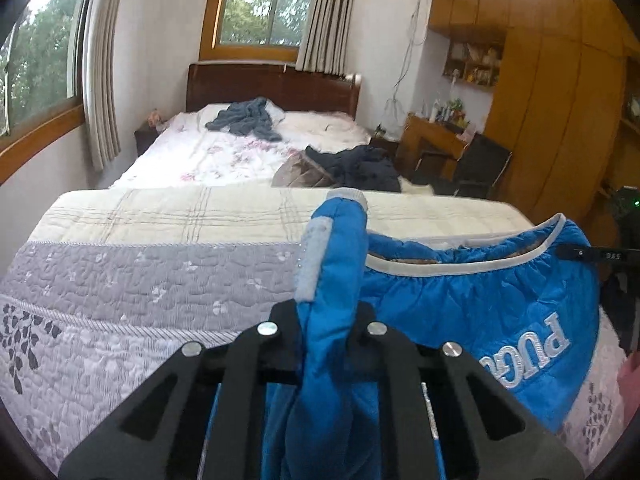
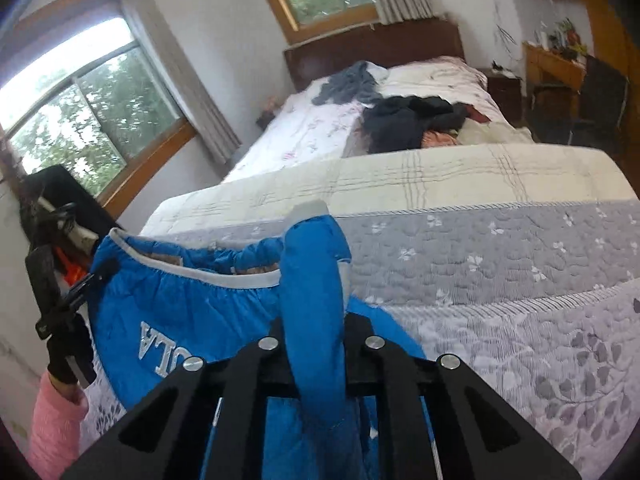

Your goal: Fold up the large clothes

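A bright blue padded jacket (image 1: 480,304) with grey trim and white embroidered letters hangs stretched between both grippers above the quilted bed (image 1: 140,280). My left gripper (image 1: 330,320) is shut on a bunched blue fold of it, which sticks up past the fingers. In the right wrist view the same jacket (image 2: 192,312) spreads to the left, and my right gripper (image 2: 316,332) is shut on another upright fold. The other gripper (image 2: 60,312) shows at the left edge, held by a hand in a pink sleeve (image 2: 56,424).
The grey and cream quilt (image 2: 500,264) covers the near bed. Behind it a second bed (image 1: 208,152) carries a grey garment (image 1: 244,118) and a dark pile of clothes (image 1: 360,168). A wooden wardrobe (image 1: 552,100), desk and chair stand on the right, windows on the left.
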Motion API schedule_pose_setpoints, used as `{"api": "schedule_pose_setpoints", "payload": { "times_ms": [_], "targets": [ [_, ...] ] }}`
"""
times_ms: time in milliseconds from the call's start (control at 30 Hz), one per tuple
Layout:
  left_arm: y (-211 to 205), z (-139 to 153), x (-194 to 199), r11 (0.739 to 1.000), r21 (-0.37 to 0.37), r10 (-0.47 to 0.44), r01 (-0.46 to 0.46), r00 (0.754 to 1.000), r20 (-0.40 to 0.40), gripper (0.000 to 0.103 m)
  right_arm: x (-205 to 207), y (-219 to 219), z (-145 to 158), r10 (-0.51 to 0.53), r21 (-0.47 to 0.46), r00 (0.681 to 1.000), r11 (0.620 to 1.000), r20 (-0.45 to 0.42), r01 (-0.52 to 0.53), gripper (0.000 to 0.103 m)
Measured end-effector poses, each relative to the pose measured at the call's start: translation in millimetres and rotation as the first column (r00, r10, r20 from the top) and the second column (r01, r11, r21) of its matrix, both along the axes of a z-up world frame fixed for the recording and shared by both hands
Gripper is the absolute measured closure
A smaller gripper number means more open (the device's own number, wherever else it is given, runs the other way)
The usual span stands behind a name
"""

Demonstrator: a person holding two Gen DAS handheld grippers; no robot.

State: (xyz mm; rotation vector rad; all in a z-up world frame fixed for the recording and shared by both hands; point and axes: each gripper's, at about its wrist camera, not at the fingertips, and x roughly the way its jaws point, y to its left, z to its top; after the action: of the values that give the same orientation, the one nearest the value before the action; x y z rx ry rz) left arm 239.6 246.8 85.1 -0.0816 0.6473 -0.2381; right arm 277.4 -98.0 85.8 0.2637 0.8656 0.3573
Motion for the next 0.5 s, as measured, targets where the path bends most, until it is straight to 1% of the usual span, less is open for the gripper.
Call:
{"api": "schedule_pose_setpoints", "payload": {
  "times_ms": [33, 67, 100, 167, 200, 267, 300, 367, 400, 467, 500],
  "targets": [
    [-1, -7, 10, 1.0, 0.009, 0.006, -0.006, 1.0, -0.028, 0.092, 6, 0, -5, -0.009, 0.001, 1.0, 1.0, -0.016, 0.009, 0.092],
    [-2, -12, 16, 1.0, 0.013, 0.009, -0.009, 0.999, -0.052, 0.092, 18, -2, -17, -0.024, 0.013, 0.998, 1.0, -0.053, 0.025, 0.092],
    [-2, -24, 27, 1.0, 0.021, 0.012, -0.01, 0.995, -0.095, 0.091, 24, -3, -26, -0.033, 0.022, 0.996, 0.999, -0.079, 0.034, 0.092],
    [-2, -45, 42, 0.999, 0.034, 0.025, -0.019, 0.987, -0.161, 0.09, 40, -4, -54, -0.056, 0.027, 0.988, 0.998, -0.143, 0.06, 0.092],
    [-1, -62, 51, 0.998, 0.052, 0.04, -0.029, 0.977, -0.209, 0.089, 45, -3, -64, -0.063, 0.025, 0.985, 0.997, -0.161, 0.068, 0.091],
    [5, -85, 59, 0.997, 0.062, 0.059, -0.044, 0.961, -0.27, 0.083, 52, -6, -89, -0.075, 0.035, 0.976, 0.996, -0.205, 0.084, 0.09],
    [7, -92, 61, 0.997, 0.055, 0.061, -0.047, 0.956, -0.288, 0.081, 54, -8, -98, -0.078, 0.046, 0.972, 0.995, -0.22, 0.09, 0.088],
    [13, -99, 62, 0.998, 0.032, 0.066, -0.059, 0.951, -0.301, 0.075, 58, -12, -115, -0.083, 0.076, 0.965, 0.992, -0.248, 0.105, 0.085],
    [16, -99, 63, 0.998, 0.023, 0.068, -0.064, 0.949, -0.308, 0.074, 57, -13, -118, -0.082, 0.085, 0.964, 0.991, -0.254, 0.107, 0.083],
    [20, -97, 58, 0.997, 0.03, 0.083, -0.077, 0.947, -0.311, 0.065, 53, -17, -117, -0.084, 0.096, 0.963, 0.989, -0.257, 0.112, 0.081],
    [21, -94, 56, 0.996, 0.035, 0.088, -0.081, 0.946, -0.311, 0.063, 51, -18, -114, -0.089, 0.091, 0.962, 0.989, -0.259, 0.116, 0.077]
  ]
}}
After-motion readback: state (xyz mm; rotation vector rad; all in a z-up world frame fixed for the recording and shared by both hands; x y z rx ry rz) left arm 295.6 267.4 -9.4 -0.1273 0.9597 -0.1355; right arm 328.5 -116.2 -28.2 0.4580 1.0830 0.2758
